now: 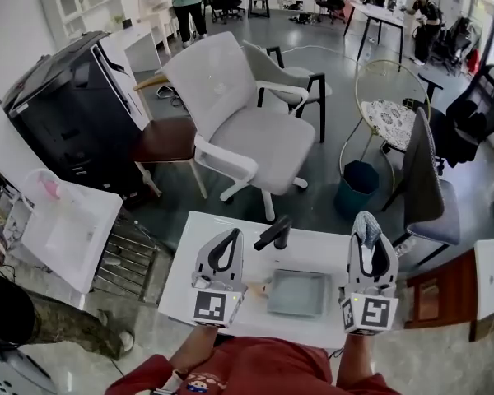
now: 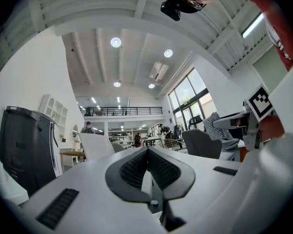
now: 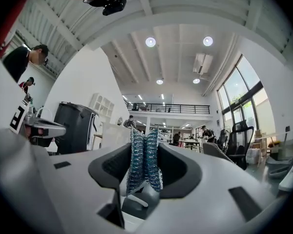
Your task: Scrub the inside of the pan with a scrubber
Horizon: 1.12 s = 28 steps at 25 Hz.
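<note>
A square grey pan [image 1: 296,293] lies on the white table [image 1: 313,249] between my two grippers, with a black handle [image 1: 273,233] reaching away from its far left corner. In the head view my left gripper [image 1: 231,236] stands to the left of the pan, raised and pointing away. In the left gripper view its jaws [image 2: 147,153] are shut with nothing between them. My right gripper [image 1: 366,223] stands to the right of the pan, shut on a blue-silver mesh scrubber [image 3: 145,160], which also shows as the scrubber [image 1: 365,220] at its tip. Neither gripper touches the pan.
Beyond the table stand a white office chair [image 1: 247,130], a teal bin [image 1: 358,186] and a grey chair [image 1: 428,179]. A black cabinet [image 1: 74,113] and a white box [image 1: 66,233] are at the left, with a person's leg [image 1: 41,323] beside them.
</note>
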{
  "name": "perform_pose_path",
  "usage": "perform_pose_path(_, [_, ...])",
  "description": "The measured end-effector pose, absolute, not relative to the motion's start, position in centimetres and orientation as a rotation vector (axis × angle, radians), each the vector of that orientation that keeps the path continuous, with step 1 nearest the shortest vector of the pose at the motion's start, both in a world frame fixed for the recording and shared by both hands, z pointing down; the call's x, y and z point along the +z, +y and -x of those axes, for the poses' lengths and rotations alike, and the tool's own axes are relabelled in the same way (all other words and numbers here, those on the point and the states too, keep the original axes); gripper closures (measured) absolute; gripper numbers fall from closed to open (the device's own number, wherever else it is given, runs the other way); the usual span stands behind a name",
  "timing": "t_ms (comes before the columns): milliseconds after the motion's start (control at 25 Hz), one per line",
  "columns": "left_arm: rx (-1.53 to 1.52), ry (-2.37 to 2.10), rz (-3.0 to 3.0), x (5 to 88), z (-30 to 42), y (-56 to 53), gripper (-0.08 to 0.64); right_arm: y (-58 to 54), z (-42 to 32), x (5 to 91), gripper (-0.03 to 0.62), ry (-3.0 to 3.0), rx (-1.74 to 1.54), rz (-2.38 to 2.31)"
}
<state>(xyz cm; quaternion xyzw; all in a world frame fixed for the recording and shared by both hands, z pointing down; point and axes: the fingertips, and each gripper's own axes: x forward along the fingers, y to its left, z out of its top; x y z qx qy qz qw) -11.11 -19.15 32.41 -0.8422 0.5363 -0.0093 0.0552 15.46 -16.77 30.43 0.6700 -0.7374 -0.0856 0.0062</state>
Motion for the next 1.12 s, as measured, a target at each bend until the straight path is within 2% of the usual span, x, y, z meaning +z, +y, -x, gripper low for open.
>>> perform_pose_path(960, [-0.017,1.605,2.578,32.2,11.5,-18.7,0.546,-16.8,-14.9,31.2,0.414,-2.231,-0.265,-2.098])
perform_pose_path(1120, [0.071,1.599,2.532,31.3,11.5,-19.0,0.546,-16.7,-15.2,31.2,0.414,-2.219,-0.271,-2.097])
